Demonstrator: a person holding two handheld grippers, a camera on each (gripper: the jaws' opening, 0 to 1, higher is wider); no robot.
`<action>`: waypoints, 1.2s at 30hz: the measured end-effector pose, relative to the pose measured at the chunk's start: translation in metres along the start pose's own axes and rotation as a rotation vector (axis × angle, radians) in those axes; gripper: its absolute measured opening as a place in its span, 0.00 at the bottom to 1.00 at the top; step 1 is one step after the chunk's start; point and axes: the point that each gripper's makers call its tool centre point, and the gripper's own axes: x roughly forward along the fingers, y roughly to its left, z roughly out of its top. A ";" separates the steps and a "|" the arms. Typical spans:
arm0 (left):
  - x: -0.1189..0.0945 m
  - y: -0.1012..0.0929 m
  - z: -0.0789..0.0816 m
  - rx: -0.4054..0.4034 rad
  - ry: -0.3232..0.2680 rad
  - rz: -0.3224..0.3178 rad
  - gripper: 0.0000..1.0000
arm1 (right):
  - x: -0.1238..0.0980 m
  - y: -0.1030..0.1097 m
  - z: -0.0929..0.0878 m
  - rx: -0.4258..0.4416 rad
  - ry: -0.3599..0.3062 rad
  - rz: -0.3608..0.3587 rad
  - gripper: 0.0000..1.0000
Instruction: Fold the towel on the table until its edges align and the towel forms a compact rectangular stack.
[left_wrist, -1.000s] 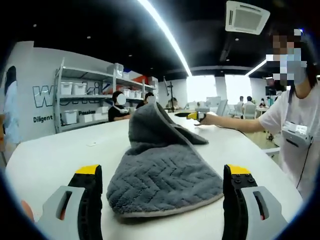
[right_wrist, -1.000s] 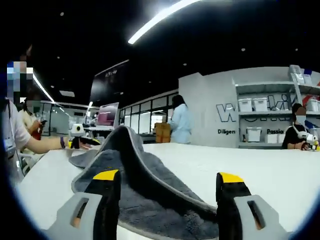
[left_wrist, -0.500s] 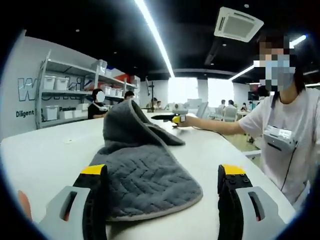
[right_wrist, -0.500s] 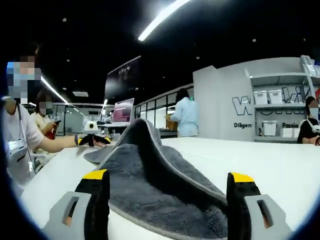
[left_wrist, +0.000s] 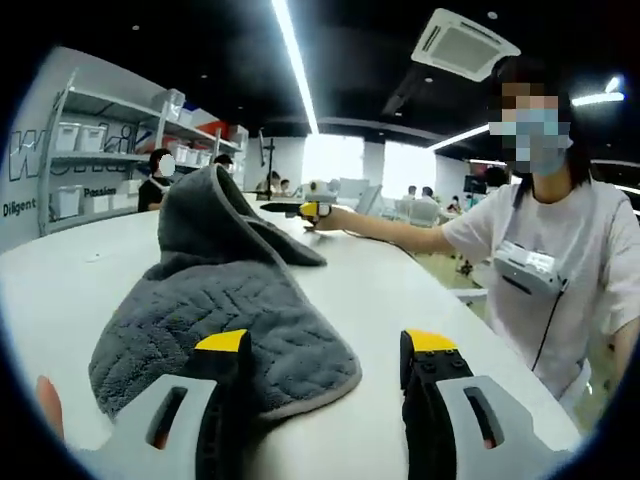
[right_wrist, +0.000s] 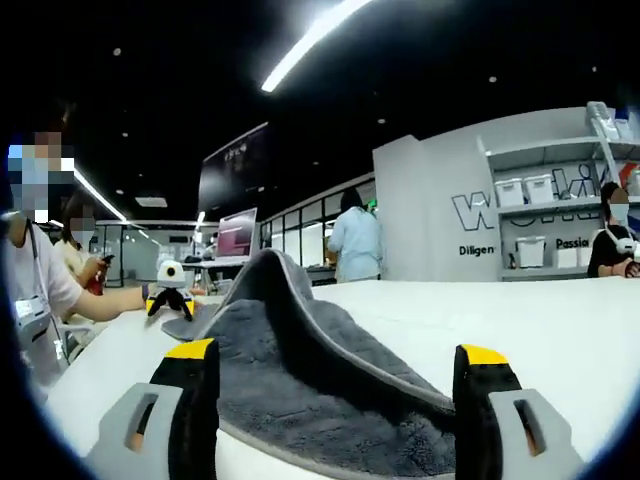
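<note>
A grey towel lies bunched on the white table, humped up in a tall fold at its middle. My left gripper is open at the towel's near rounded corner, which lies by its left jaw. In the right gripper view the towel spreads across the gap of my right gripper, which is open low over its edge. The two grippers face each other across the towel. The right gripper shows beyond the hump in a hand, and the left gripper shows far off at the left.
A person in a white shirt stands at the table's side, one arm stretched over it. Shelves with white bins line the back wall. Other people stand and sit in the background. Bare table runs along the towel.
The left gripper's view has swung, with the towel now lower left, and its jaws stand closer together. The right gripper's jaws have spread a little. The towel keeps its humped shape.
</note>
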 end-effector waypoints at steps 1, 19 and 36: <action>0.000 -0.001 0.000 0.010 0.000 -0.002 0.54 | 0.000 0.000 0.000 0.002 -0.002 -0.001 0.99; 0.001 0.005 -0.014 0.119 0.086 -0.011 0.27 | 0.001 0.010 -0.003 0.011 0.000 -0.016 0.98; -0.002 0.011 -0.013 0.112 0.110 0.024 0.09 | 0.002 0.000 -0.008 -0.005 0.028 -0.016 0.97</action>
